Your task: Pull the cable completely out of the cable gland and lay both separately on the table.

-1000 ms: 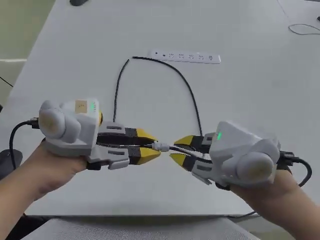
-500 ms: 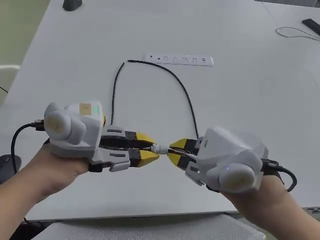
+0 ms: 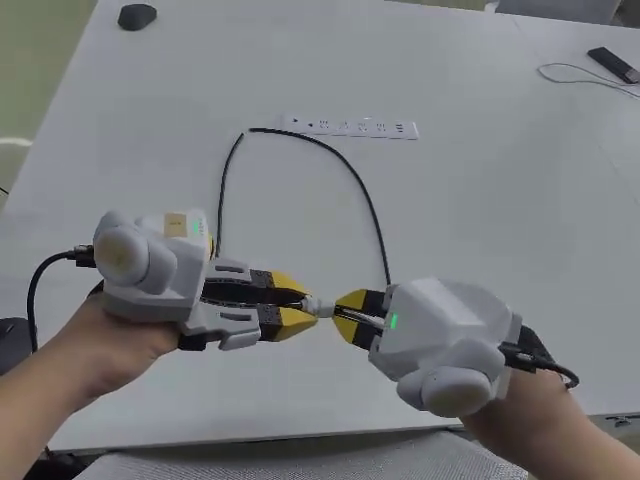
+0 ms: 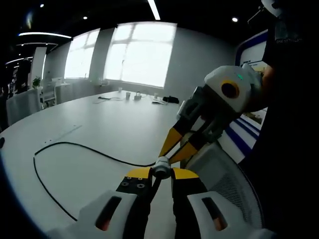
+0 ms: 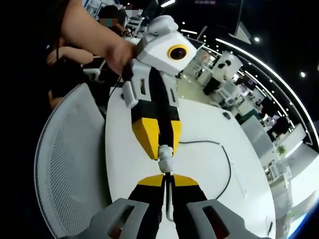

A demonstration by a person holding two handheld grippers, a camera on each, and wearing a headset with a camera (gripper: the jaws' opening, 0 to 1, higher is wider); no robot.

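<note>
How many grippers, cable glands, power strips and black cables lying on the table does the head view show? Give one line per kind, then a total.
grippers: 2, the left gripper and the right gripper
cable gland: 1
black cable: 1
power strip: 1
Total: 5

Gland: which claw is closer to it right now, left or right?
Left. The left claw is shut on the gland itself; the right claw grips the cable just beside it.
</note>
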